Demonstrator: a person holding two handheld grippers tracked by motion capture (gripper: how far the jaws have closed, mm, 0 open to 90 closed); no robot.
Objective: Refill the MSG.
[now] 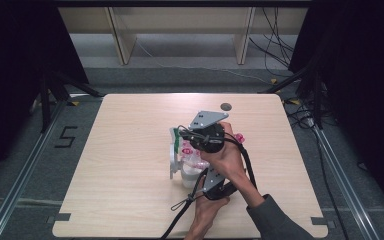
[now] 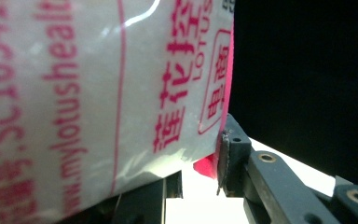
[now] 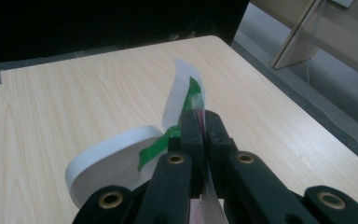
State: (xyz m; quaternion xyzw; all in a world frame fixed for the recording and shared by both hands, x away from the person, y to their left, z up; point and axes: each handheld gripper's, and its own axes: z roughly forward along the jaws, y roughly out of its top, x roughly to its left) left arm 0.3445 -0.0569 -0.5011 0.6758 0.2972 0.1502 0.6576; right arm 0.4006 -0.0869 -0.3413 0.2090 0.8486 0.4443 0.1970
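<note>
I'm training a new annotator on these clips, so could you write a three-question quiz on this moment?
1. True or false: the right gripper has its fingers pressed together on the thin white and green strip.
2. What does the left gripper hold between its fingers?
A. a metal spoon
B. a white packet with pink print
C. a blue cloth
3. In the high view, what colour is the small round disc near the far edge of the wooden table?

Key
1. True: the strip runs up out of the closed fingers.
2. B: the packet sits between the two fingers.
3. Dark grey.
</note>
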